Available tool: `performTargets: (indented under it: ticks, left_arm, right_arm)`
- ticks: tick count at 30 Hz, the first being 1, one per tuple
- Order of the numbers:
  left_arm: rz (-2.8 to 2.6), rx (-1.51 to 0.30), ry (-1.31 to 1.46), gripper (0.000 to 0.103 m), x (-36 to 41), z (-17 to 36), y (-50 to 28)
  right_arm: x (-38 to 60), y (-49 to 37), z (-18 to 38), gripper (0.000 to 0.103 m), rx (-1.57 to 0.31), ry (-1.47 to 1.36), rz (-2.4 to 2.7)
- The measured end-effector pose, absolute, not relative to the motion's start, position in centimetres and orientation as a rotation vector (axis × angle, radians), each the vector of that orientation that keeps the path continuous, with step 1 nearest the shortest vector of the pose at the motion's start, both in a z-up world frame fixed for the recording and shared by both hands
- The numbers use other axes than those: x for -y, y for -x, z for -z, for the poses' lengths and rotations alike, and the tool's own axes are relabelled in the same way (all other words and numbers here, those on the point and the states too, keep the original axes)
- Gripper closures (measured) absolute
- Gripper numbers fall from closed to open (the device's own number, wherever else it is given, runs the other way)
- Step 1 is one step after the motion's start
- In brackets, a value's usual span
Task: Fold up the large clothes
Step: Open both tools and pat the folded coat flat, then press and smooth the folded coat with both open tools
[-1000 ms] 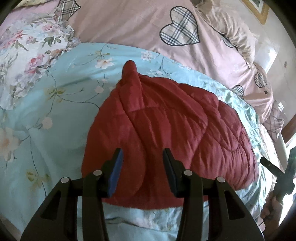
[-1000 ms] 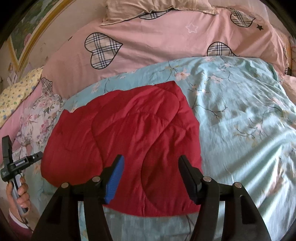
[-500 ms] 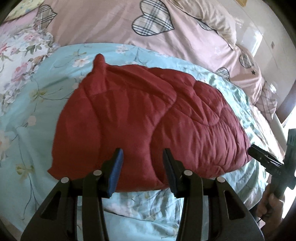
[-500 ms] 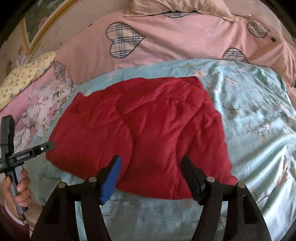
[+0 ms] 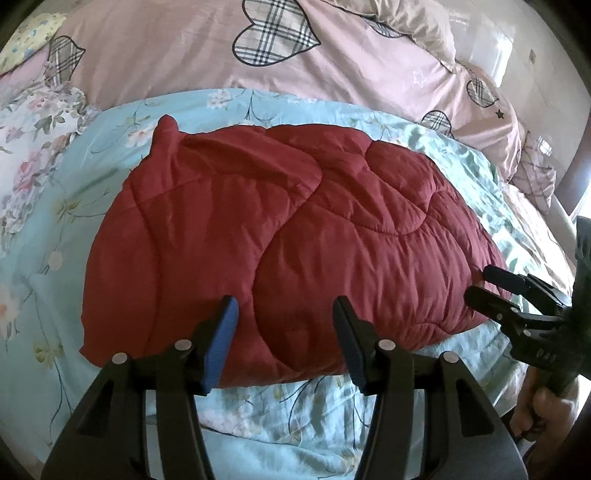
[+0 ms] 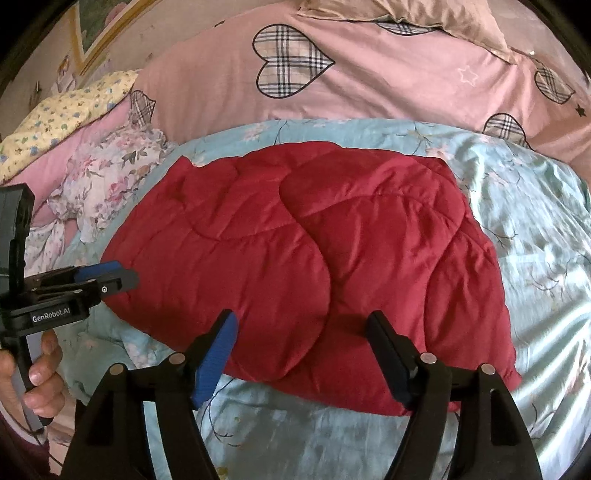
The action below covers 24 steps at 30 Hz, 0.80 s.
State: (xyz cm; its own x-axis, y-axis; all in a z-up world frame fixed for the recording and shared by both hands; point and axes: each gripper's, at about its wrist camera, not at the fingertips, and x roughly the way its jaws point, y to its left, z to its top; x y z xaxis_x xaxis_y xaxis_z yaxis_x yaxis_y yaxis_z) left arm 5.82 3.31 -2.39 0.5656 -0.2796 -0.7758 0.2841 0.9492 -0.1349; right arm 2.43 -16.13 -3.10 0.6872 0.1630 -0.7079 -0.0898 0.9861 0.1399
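A red quilted padded garment [image 5: 288, 240] lies folded into a rough rectangle on the light blue floral bedspread [image 5: 74, 206]; it also shows in the right wrist view [image 6: 314, 266]. My left gripper [image 5: 284, 317] is open and empty, held above the garment's near edge. My right gripper [image 6: 301, 332] is open and empty, also above the near edge. In the left wrist view the right gripper [image 5: 484, 284] appears at the garment's right end. In the right wrist view the left gripper [image 6: 118, 277] appears at its left end.
A pink duvet with plaid hearts [image 6: 369, 85] lies behind the garment, with a beige pillow [image 6: 406, 14] at the back. A white floral cloth [image 6: 107, 173] and a yellow pillow [image 6: 62, 118] lie at the left. A framed picture [image 6: 96, 33] hangs on the wall.
Both grippers have drawn back and towards each other, so the whole garment now shows. The garment lies flatter, and each gripper now appears near it in the other's view.
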Motion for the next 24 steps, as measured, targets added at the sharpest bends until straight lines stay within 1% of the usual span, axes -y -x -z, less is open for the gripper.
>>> performTargets:
  ticks: [3, 7, 14, 24]
  left_arm:
    - [0.318, -0.925, -0.021, 0.050, -2.9, 2.3, -6.5]
    - [0.304, -0.942, -0.024, 0.046, -2.2, 2.3, -7.4]
    - [0.288, -0.972, -0.072, 0.036, -0.9, 3.2, -8.3]
    - [0.290, -1.010, -0.056, 0.032, -0.9, 4.5, -10.0]
  right_arm:
    - [16.2, -3.0, 3.1, 0.028, -0.807, -0.089, -0.134]
    - [16.3, -3.9, 3.2, 0.028, -0.811, -0.084, -0.115]
    - [16.8, -5.1, 4.4, 0.026, -0.825, -0.066, -0.086]
    - [18.8, -7.1, 5.7, 0.026, -0.845, -0.115, -0.065]
